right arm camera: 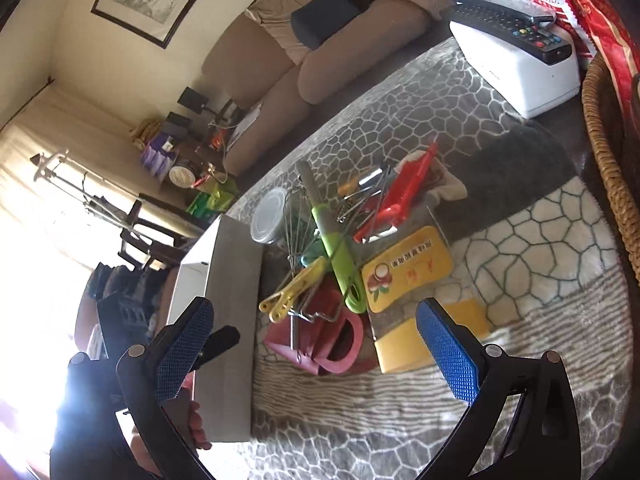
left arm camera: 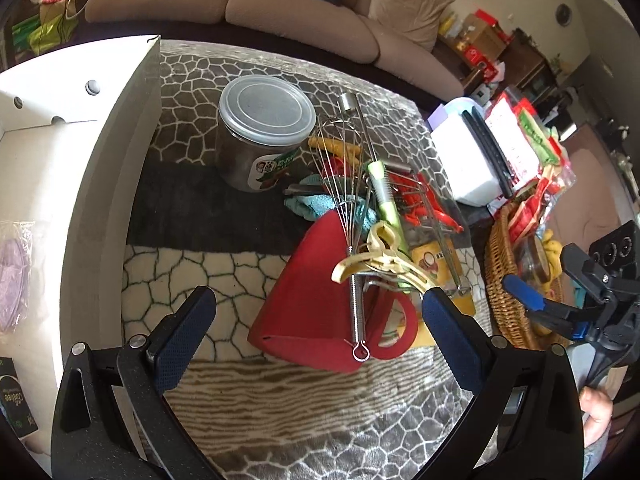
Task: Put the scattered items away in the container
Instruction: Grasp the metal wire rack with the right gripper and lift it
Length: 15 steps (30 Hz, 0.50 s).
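Observation:
A heap of kitchen items lies on the patterned blanket: a red silicone piece [left arm camera: 320,312] [right arm camera: 336,340], a wire whisk [left arm camera: 344,184], a green-handled tool [left arm camera: 386,196] [right arm camera: 340,256], a yellow clip [left arm camera: 380,258] [right arm camera: 294,294], red tongs [right arm camera: 404,196], a yellow card box [right arm camera: 408,272] and a lidded jar [left arm camera: 260,132] [right arm camera: 270,216]. The white box container [left arm camera: 80,184] [right arm camera: 228,320] stands to the left of the heap. My left gripper [left arm camera: 316,332] is open, hovering just before the red piece. My right gripper [right arm camera: 316,356] is open too, above the heap's near edge.
A wicker basket [left arm camera: 508,280] [right arm camera: 612,184] full of snack packets sits to the right. A white device [left arm camera: 468,160] [right arm camera: 516,64] with a remote control on it stands behind. A beige sofa [left arm camera: 304,8] runs along the back. A purple item [left arm camera: 14,276] lies inside the box.

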Tool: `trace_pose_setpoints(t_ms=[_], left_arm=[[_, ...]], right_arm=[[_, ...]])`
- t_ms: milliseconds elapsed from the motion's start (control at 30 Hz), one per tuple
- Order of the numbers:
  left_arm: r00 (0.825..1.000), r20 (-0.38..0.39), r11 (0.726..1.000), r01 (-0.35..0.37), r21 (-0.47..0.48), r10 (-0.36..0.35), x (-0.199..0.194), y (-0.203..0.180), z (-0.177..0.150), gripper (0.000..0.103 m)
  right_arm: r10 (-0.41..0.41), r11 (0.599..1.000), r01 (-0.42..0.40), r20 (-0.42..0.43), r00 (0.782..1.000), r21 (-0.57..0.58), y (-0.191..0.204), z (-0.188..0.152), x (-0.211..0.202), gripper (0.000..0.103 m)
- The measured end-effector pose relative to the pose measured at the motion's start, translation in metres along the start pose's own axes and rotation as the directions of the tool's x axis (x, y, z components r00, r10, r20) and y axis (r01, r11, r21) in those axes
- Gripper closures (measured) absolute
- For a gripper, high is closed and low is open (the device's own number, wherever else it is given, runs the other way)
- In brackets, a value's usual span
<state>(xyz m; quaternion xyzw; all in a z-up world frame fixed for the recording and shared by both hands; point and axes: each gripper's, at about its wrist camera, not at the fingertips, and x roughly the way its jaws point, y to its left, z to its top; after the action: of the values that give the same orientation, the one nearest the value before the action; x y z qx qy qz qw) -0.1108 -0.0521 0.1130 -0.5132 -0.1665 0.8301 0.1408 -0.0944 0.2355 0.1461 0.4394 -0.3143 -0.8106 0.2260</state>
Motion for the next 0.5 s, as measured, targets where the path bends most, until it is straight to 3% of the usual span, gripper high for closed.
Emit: trace_pose_setpoints(t_ms=[267,500], left_arm=[[0.999,-0.035,1.000,0.019,-0.021,-0.020,0.029,0.001,0.011,0.000],[0.998,-0.055,1.000,0.025,-0.005,-0.025,0.044,-0.002,0.015,0.000]], right_arm=[[0.009,1.000,-0.010,-0.060,0.998,-0.019,0.014,0.018,0.039,0.000],[0.022,1.000,-0.020,-0.089,0.996,0.018,0.003,0.018,0.057,0.000]])
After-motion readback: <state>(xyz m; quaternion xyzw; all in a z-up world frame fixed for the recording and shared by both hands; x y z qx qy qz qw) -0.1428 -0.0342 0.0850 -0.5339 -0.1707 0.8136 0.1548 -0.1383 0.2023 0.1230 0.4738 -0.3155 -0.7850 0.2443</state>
